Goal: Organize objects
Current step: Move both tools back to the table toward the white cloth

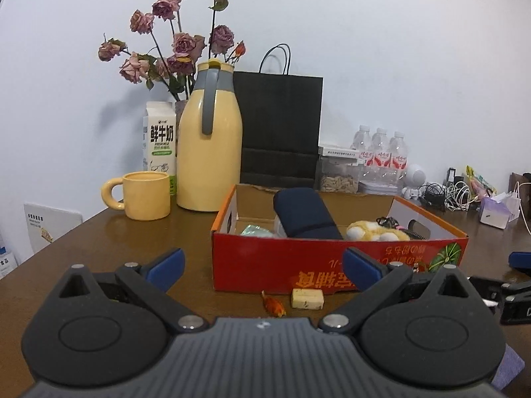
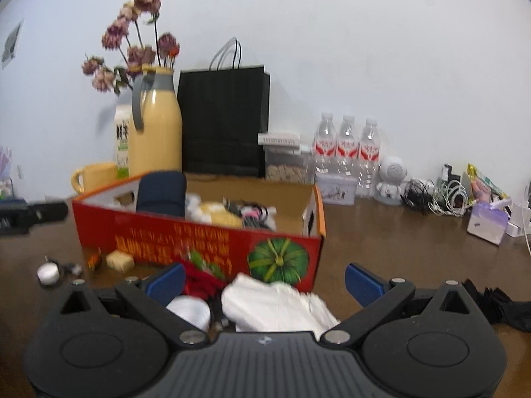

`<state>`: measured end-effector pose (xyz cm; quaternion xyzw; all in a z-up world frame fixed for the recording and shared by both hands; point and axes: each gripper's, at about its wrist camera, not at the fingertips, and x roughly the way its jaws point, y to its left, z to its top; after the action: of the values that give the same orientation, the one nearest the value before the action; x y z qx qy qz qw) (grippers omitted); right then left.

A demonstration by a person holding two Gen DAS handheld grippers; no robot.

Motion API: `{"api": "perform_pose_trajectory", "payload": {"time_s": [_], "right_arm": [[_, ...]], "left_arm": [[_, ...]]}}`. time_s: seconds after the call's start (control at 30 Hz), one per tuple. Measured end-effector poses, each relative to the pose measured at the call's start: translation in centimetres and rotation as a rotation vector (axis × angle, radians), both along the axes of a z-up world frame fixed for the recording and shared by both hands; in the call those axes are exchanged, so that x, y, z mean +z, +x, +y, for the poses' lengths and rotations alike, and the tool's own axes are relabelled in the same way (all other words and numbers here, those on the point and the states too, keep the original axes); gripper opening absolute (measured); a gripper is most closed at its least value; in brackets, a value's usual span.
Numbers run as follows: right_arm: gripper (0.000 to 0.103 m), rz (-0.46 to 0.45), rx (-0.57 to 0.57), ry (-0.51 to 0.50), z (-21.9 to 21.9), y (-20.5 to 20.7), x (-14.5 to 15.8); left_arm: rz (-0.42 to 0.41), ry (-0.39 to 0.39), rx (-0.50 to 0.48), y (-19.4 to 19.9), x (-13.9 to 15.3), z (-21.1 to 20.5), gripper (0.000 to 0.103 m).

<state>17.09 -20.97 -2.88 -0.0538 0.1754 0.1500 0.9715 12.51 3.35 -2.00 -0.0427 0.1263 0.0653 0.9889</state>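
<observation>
- Left gripper (image 1: pixel 262 265): spread wide, holding nothing, hovering low over the counter (image 1: pixel 109 242). The small yellow block (image 1: pixel 307 298) and the orange wrapped sweet (image 1: pixel 274 305) lie just ahead of it, between its fingers, close against the red box (image 1: pixel 332 265).
- Risk: closing on either piece may nudge it under the box wall or clip both together, since they lie near each other.
- Right gripper (image 2: pixel 264 280): also spread and empty. The white cloth (image 2: pixel 278 301) and a red item (image 2: pixel 199 280) sit directly beneath and between its fingers.
- Risk: the cloth is limp; a shallow pinch may slip or drag the red item along with it.
- The box ahead already holds a dark roll (image 1: pixel 305 214) and a plush toy (image 1: pixel 375 232); a careless drop may land on the rim.
- The right view is blurred, so placement judged from it is uncertain.
</observation>
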Motion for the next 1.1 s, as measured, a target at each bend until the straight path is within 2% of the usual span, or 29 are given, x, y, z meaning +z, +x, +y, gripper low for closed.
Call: {"api": "perform_pose_trajectory", "payload": {"time_s": [0.07, 0.27, 0.33, 0.5, 0.6, 0.7, 0.9, 1.0, 1.03, 1.07, 1.1], "right_arm": [[0.103, 0.010, -0.014, 0.022, -0.5, 0.0, -0.1], [0.103, 0.178, -0.058, 0.128, -2.6, 2.7, -0.9], [0.103, 0.208, -0.048, 0.151, -2.9, 3.5, -1.2], [0.103, 0.228, 0.030, 0.107, -2.4, 5.0, -1.4], [0.103, 0.272, 0.056, 0.088, -2.1, 6.3, -1.7], [0.103, 0.330, 0.069, 0.107, -2.5, 7.7, -2.1], [0.103, 0.342, 0.084, 0.114, -2.9, 7.9, -2.2], [0.098, 0.324, 0.083, 0.120, -2.9, 7.5, -2.1], [0.095, 0.316, 0.084, 0.127, -3.0, 7.4, -2.0], [0.086, 0.304, 0.083, 0.129, -3.0, 7.2, -1.8], [0.083, 0.296, 0.081, 0.129, -3.0, 7.0, -1.7]], "left_arm": [[0.019, -0.015, 0.003, 0.1, -0.2, 0.3, 0.103], [0.038, -0.035, 0.004, 0.3, -0.5, 0.6, 0.103], [0.040, -0.036, -0.004, 0.3, -0.5, 0.6, 0.103], [0.055, -0.044, -0.008, 0.5, -0.6, 0.7, 0.103], [0.056, -0.048, -0.008, 0.5, -0.6, 0.8, 0.103], [0.057, -0.047, -0.008, 0.5, -0.7, 0.8, 0.103], [0.063, -0.046, -0.005, 0.5, -0.8, 0.7, 0.103], [0.063, -0.047, -0.002, 0.5, -0.8, 0.7, 0.103], [0.065, -0.046, -0.002, 0.5, -0.8, 0.7, 0.103], [0.066, -0.046, -0.001, 0.5, -0.9, 0.7, 0.103], [0.067, -0.047, 0.000, 0.5, -0.9, 0.7, 0.103]]}}
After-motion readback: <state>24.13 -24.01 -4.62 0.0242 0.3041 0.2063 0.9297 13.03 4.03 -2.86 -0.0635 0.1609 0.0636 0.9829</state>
